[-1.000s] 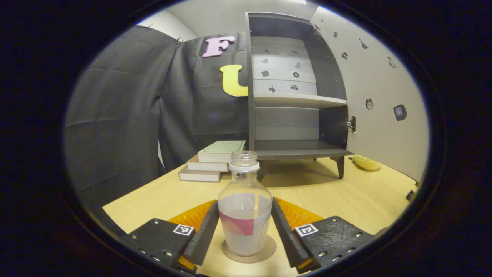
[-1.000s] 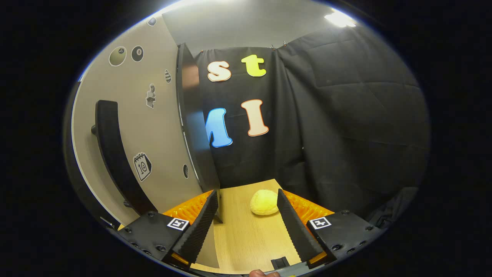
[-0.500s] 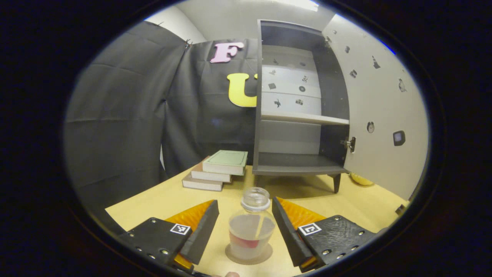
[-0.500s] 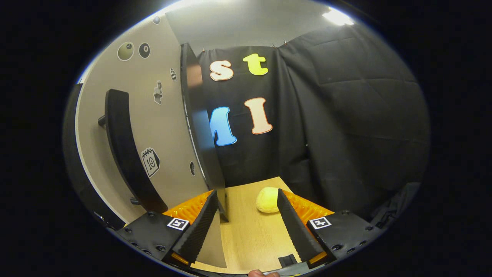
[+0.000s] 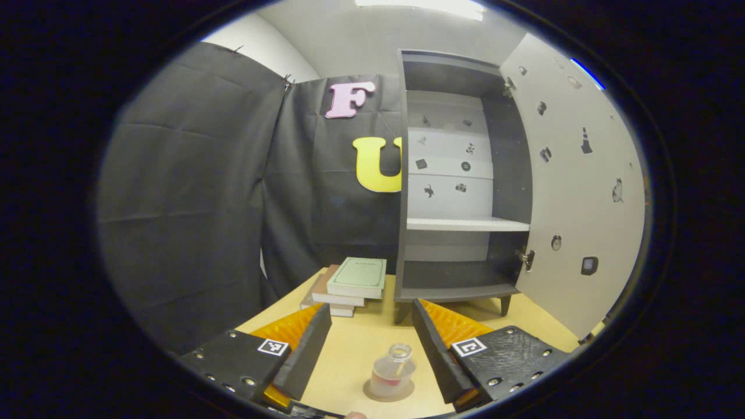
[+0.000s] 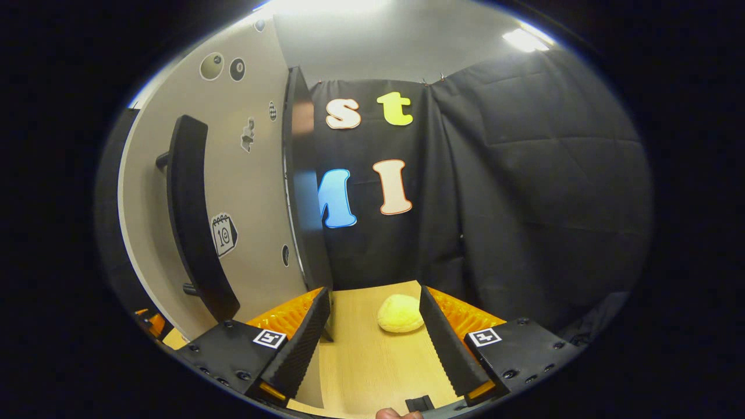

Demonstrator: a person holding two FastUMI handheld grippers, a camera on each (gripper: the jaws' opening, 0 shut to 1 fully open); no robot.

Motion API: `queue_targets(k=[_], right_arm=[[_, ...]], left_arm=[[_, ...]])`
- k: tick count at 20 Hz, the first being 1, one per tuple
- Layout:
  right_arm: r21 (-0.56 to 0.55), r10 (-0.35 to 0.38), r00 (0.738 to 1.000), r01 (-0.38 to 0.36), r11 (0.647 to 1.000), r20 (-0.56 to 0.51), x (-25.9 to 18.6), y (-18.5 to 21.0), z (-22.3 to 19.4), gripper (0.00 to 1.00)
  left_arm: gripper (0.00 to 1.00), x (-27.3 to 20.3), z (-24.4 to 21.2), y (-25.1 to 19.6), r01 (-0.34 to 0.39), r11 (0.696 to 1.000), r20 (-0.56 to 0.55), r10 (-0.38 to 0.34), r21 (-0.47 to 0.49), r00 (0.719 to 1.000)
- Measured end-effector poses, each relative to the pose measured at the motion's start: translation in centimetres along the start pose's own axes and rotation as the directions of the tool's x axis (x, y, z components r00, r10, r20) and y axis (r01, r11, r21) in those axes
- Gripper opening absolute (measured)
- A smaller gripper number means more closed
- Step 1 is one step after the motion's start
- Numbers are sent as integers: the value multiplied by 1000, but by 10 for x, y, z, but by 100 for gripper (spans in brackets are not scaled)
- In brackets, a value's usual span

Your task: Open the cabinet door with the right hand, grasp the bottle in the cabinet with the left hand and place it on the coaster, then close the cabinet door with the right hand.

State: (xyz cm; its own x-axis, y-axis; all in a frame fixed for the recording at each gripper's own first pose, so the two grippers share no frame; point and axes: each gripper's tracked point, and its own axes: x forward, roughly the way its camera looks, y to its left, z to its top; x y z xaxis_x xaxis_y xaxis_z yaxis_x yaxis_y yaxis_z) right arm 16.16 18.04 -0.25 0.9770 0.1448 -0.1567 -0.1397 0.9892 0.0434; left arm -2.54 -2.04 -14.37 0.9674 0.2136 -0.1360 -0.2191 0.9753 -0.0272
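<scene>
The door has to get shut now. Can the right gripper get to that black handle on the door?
Probably yes. The right gripper is open, and the black handle sits on the door just to its left with nothing between them. It would need to swing left first.
</scene>
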Motion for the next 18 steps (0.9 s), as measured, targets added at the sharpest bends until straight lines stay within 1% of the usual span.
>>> queue_targets(k=[1, 3, 4, 6, 7, 8, 9, 11, 13, 15, 16, 17, 18], right_arm=[[-8, 10, 1000, -10, 1000, -6, -1, -1, -1, 98], [-13, 36, 999, -36, 999, -1, -4, -1, 1, 98], [-8, 57, 998, -57, 998, 5, -3, 2, 2, 98], [9, 82, 997, -82, 997, 7, 2, 5, 3, 98], [27, 95, 995, -95, 995, 5, 2, 7, 4, 98], [54, 106, 994, -106, 993, 8, 3, 10, 6, 98], [83, 117, 993, -117, 990, 13, 2, 14, 7, 98], [130, 132, 991, -136, 982, 36, 5, 22, 14, 98], [134, 145, 988, -150, 980, 50, 11, 23, 19, 98], [135, 151, 988, -155, 979, 37, 16, 23, 15, 98], [143, 152, 988, -153, 978, 20, 15, 23, 13, 98], [155, 157, 987, -157, 975, 8, 10, 26, 12, 98], [165, 165, 986, -163, 973, 3, 5, 31, 13, 98]], left_arm=[[84, -4, 11, 0, -3, 1000, -12, 3, -6, 1000], [84, -12, 41, -4, -5, 1000, -36, 4, -19, 999], [88, -17, 60, -10, 8, 1000, -30, -9, -15, 1000], [86, -24, 96, -18, 3, 1000, -13, -3, 29, 1000], [86, -29, 113, -23, -1, 999, -1, 1, 45, 1000], [84, -35, 130, -30, 7, 999, 16, -8, 52, 1000], [84, -39, 145, -41, 20, 998, 30, -22, 61, 999], [83, -44, 162, -48, 10, 996, 41, -14, 93, 999], [83, -48, 175, -60, 10, 994, 43, -15, 107, 999], [84, -48, 185, -75, 26, 994, 36, -30, 103, 999], [86, -45, 190, -80, 36, 994, 36, -40, 107, 999], [86, -42, 194, -82, 37, 992, 32, -41, 118, 999], [83, -37, 196, -82, 36, 991, 26, -40, 132, 999]])
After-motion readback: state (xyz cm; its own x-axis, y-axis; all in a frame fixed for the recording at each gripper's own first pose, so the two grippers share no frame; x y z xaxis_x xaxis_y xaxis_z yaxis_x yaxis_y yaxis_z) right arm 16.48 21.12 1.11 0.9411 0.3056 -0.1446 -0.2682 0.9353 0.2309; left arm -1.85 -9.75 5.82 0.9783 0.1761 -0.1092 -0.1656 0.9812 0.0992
